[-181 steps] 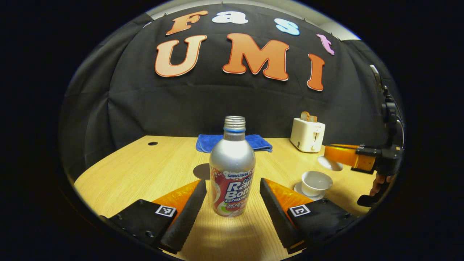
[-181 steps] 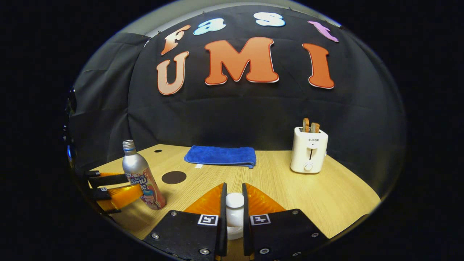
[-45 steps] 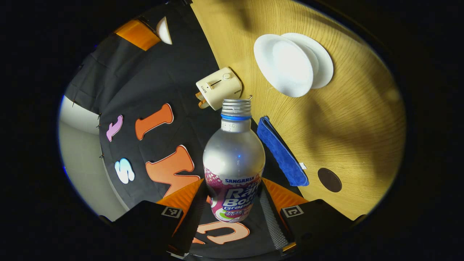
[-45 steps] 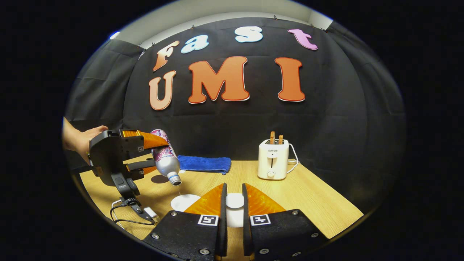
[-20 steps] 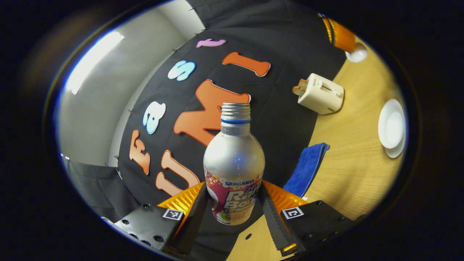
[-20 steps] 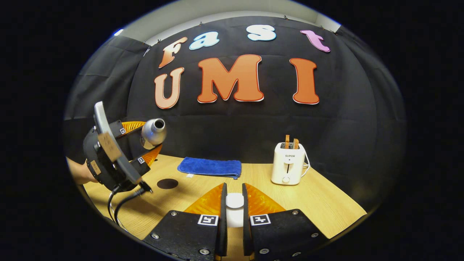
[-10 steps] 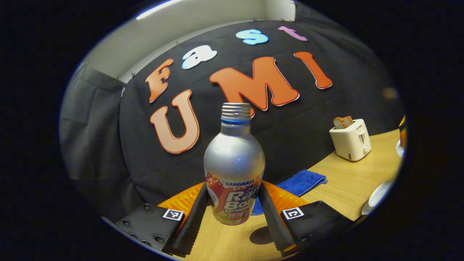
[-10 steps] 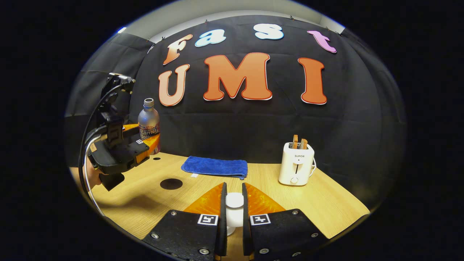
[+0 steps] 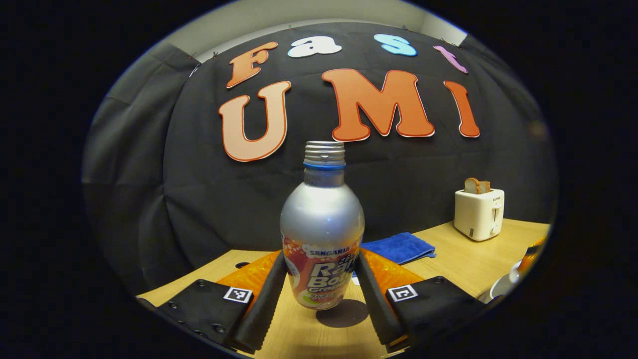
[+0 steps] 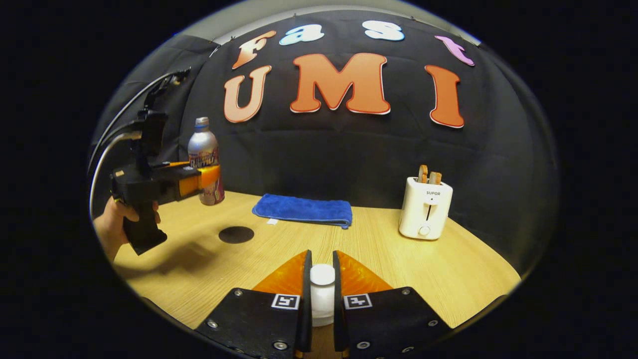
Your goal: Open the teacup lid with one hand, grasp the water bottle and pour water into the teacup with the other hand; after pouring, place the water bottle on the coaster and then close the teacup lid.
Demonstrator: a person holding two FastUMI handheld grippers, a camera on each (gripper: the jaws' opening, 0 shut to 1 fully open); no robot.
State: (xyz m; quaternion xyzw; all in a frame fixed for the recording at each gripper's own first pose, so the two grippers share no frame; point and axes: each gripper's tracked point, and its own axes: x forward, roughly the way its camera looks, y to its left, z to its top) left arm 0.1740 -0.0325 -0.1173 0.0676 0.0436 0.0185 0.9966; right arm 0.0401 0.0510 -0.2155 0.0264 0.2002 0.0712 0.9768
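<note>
Silver and shiny, the bottle (image 9: 321, 234) stands upright between the left tongs (image 9: 321, 289), and both fingers press on its sides. Its cap is off, and you cannot tell how much water is inside. It is held up in the air above the wooden table (image 9: 463, 259), with its dark shadow under it. In the right gripper view the bottle (image 10: 204, 162) is up high at the left, pinched by the left tongs (image 10: 207, 177), and a hand (image 10: 117, 219) holds the grip below.

The right tongs (image 10: 322, 294) are pressed on the white lid (image 10: 322, 291) by its knob, and hold it above the table (image 10: 448, 279).

The round dark coaster (image 10: 236, 234) lies flat on the table, below the bottle and a bit to its right. The bottle is not touching it.

At the far right edge of the left gripper view a bit of the white cup (image 9: 501, 285) shows; what is in it cannot be seen.

A folded blue cloth (image 10: 302, 209) lies at the back of the table. A white toaster (image 10: 425, 207) stands to the right of it, with two slices of toast (image 10: 429, 176) sticking out of the top.
</note>
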